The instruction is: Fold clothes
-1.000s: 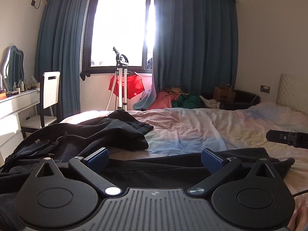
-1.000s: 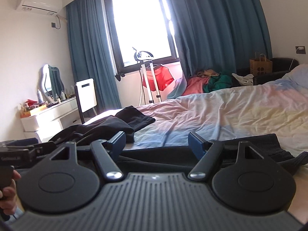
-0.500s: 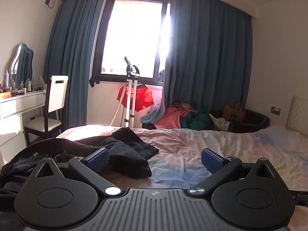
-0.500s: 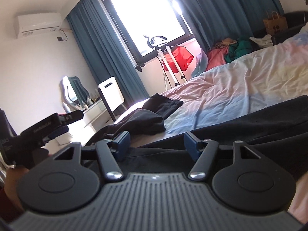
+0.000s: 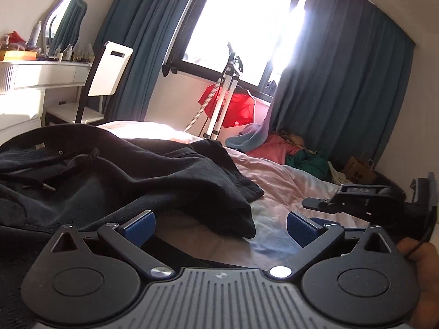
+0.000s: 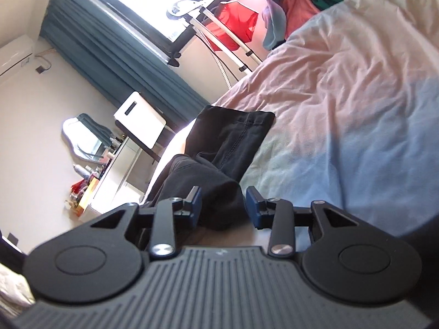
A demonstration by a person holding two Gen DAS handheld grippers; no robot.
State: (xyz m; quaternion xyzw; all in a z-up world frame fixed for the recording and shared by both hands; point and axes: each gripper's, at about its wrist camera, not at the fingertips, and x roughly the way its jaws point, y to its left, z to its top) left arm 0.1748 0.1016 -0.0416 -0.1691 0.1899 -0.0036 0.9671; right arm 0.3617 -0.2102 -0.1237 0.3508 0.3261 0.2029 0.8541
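A pair of black drawstring trousers [image 5: 137, 181] lies crumpled on the left part of the bed [image 5: 288, 181]. My left gripper [image 5: 219, 227] is open wide just in front of them, and a folded end of the cloth lies between and beyond its blue pads, untouched. In the right wrist view my right gripper [image 6: 222, 208] is tilted and its jaws are closing. The same folded end of the trousers [image 6: 219, 205] sits between its pads, with a small gap at the right pad. The right gripper's black body [image 5: 365, 197] shows at the right of the left wrist view.
The pastel bed sheet [image 6: 343, 96] stretches away to the right. A white chair [image 5: 109, 74] and a dressing table [image 5: 41, 74] stand at the left. A steamer stand [image 5: 227, 96] with a red garment, a clothes pile [image 5: 288, 150] and a paper bag [image 5: 359, 170] line the window wall.
Both grippers swung left toward the crumpled trousers and rolled, so the views tilt. The right jaws have narrowed around the folded end. The right gripper now shows close beside the left.
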